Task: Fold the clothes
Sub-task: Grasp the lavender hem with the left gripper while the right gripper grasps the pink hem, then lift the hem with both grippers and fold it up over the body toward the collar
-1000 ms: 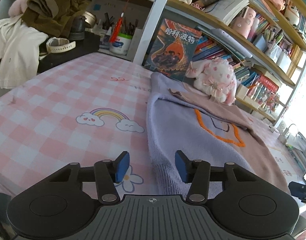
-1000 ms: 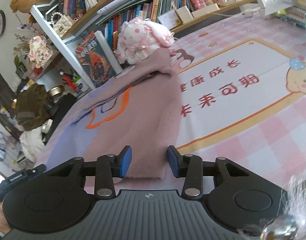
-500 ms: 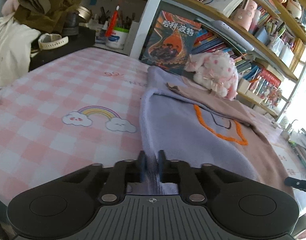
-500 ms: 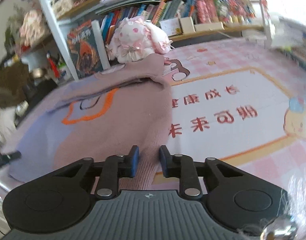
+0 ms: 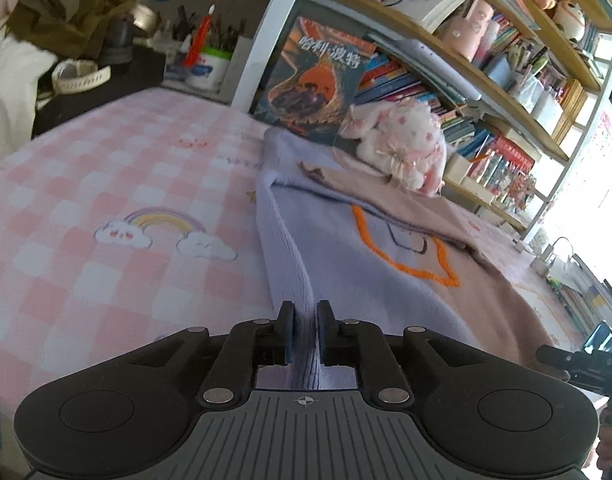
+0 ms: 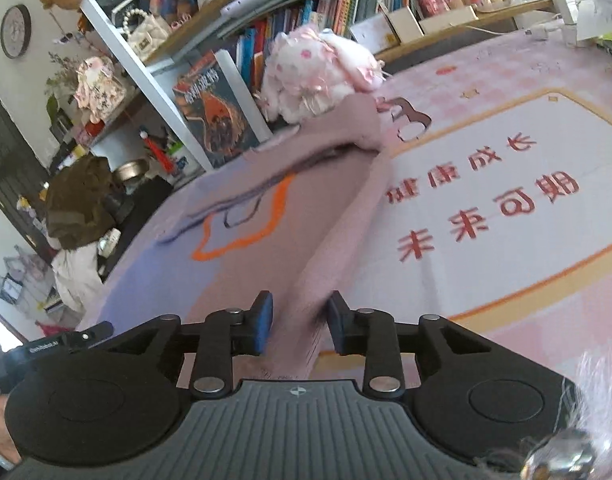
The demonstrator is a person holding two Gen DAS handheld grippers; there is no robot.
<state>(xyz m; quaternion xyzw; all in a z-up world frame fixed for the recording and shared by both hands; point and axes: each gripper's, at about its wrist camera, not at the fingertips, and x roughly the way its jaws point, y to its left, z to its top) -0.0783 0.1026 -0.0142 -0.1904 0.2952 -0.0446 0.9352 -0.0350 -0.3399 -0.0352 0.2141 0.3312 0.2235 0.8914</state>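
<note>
A lilac and dusty-pink knit sweater (image 5: 386,280) with an orange outline motif lies on the pink checked bed sheet (image 5: 106,184). My left gripper (image 5: 305,330) is shut on the sweater's lilac left hem edge and holds it raised into a ridge. In the right wrist view the sweater (image 6: 266,216) runs away from me. My right gripper (image 6: 299,322) is closed on the pink right hem edge, which bunches thickly between the jaws and lifts off the sheet.
A bookshelf (image 5: 466,60) lines the far side, with a plush bunny (image 5: 402,140) and an upright book (image 5: 306,76) at the sweater's collar end. A pile of clothes (image 5: 58,8) sits at far left. A printed white panel (image 6: 506,200) lies right of the sweater.
Both grippers were open over the hem a second ago. They have closed on the hem corners and lifted the edges, pulling the fabric into ridges.
</note>
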